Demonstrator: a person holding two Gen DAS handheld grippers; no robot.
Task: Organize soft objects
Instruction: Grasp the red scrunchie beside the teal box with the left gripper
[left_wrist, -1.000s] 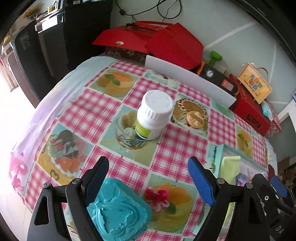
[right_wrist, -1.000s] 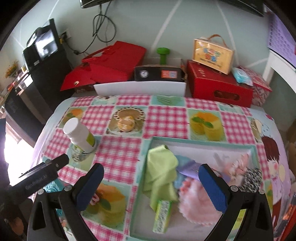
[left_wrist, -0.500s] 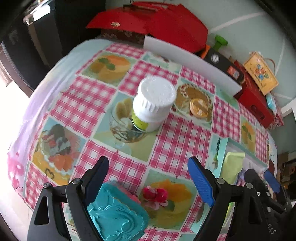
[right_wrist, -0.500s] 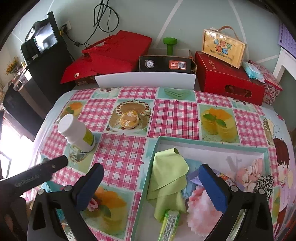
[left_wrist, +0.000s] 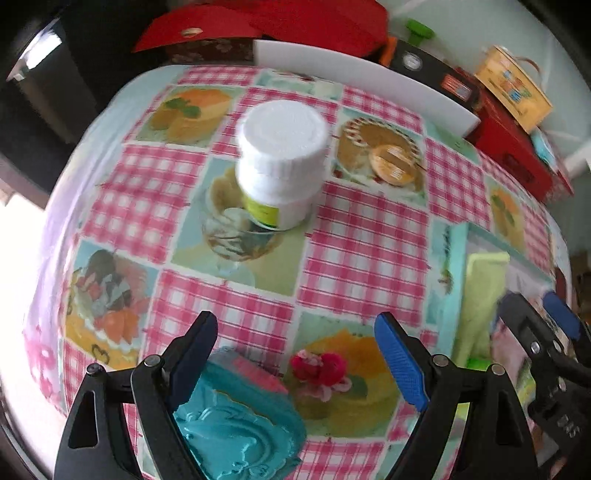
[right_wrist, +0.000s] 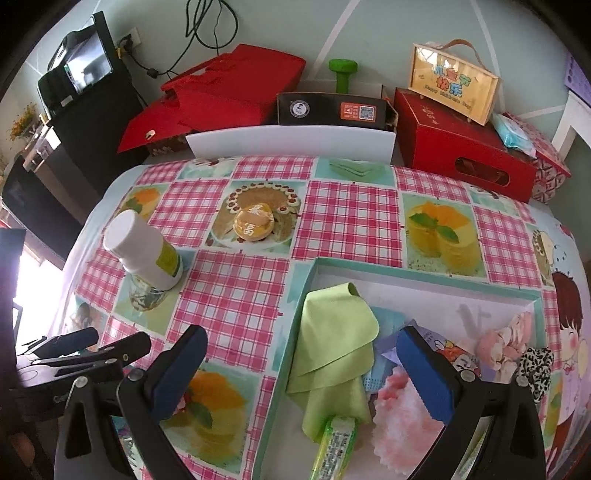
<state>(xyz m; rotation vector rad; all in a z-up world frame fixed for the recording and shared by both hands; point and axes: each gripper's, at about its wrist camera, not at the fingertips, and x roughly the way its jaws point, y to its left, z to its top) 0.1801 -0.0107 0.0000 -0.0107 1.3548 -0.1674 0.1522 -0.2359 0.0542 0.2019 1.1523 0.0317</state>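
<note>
My left gripper (left_wrist: 295, 350) hangs open over the checked tablecloth with nothing between its fingers. A teal embossed soft piece (left_wrist: 236, 424) lies under its left finger. A small red and pink flower piece (left_wrist: 317, 373) lies between the fingers, lower down. My right gripper (right_wrist: 303, 369) is open above the left rim of the teal tray (right_wrist: 314, 266). The tray holds a green cloth (right_wrist: 332, 332), a pink fluffy pad (right_wrist: 402, 417), a green packet (right_wrist: 336, 443), a pink scrunchie (right_wrist: 502, 339) and a leopard-print scrunchie (right_wrist: 535, 365).
A white bottle (left_wrist: 284, 158) stands left of the middle of the table. A round yellow cake (right_wrist: 253, 225) sits behind it. A white board (right_wrist: 291, 142), red boxes (right_wrist: 465, 158) and a black box (right_wrist: 332, 109) line the far edge.
Both grippers have come down closer to the table and tilted more downward. The bottle looms larger in the left wrist view. Both stay open.
</note>
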